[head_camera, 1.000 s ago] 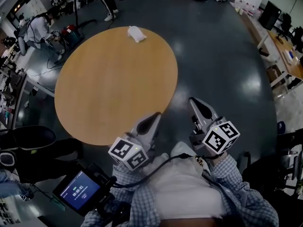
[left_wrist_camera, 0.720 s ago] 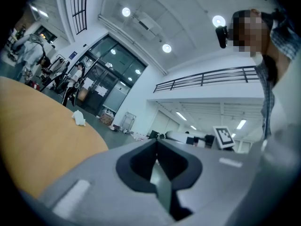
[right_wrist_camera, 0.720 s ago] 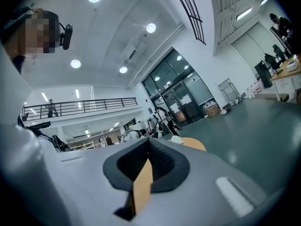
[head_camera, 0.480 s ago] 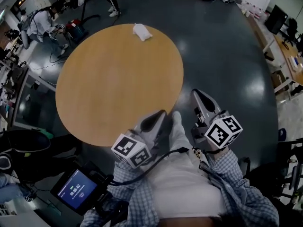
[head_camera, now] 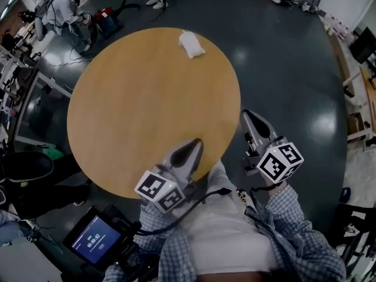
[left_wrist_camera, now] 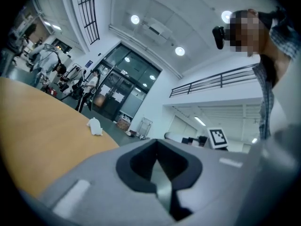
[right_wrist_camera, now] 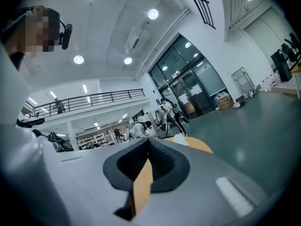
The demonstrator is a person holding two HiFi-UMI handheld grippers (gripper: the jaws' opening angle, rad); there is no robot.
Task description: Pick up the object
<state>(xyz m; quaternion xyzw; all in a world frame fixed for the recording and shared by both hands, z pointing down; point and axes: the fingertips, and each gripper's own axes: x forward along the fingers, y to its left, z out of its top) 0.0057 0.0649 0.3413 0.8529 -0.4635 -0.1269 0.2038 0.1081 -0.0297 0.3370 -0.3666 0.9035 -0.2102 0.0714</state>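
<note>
From my head, the white object lies at the far edge of the round table, and people stand past it. My left gripper and right gripper hang near me, well apart from the object. The left gripper view shows my jaws closed on nothing; the right gripper view shows the same

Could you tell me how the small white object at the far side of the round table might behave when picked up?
The white object looks lumpy and rumpled, so it is probably soft and would give when squeezed. It is small beside the table, so likely light. Its low, irregular shape suggests it won't roll.
</note>
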